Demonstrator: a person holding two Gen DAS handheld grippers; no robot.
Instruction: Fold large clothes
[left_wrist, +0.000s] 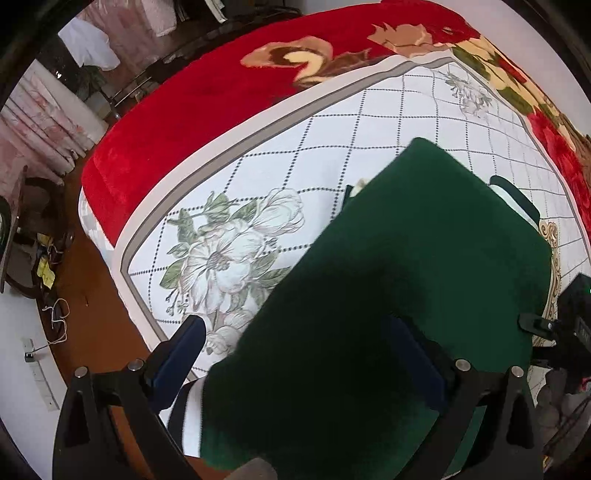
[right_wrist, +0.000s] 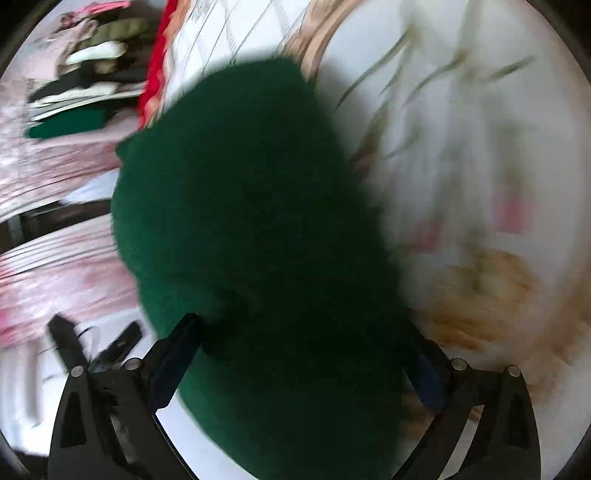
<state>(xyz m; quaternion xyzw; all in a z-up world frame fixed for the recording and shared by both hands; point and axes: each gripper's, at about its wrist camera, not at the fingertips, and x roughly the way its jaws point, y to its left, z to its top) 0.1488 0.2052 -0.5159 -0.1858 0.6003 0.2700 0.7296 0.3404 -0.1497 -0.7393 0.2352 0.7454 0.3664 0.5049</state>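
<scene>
A dark green garment (left_wrist: 424, 258) lies folded on a white flowered bed sheet (left_wrist: 240, 240), with a white-striped hem at its near end. My left gripper (left_wrist: 299, 343) stands open around the garment's near edge, its fingers wide apart on either side of the cloth. In the right wrist view the same green garment (right_wrist: 240, 221) fills the middle, and my right gripper (right_wrist: 303, 339) is open with the cloth between its spread fingers. That view is blurred by motion.
A red flowered blanket (left_wrist: 203, 110) covers the bed's far side. The bed edge and brown floor (left_wrist: 99, 314) lie to the left. A stack of folded clothes (right_wrist: 81, 92) sits at the upper left of the right wrist view. The other gripper (left_wrist: 554, 328) shows at right.
</scene>
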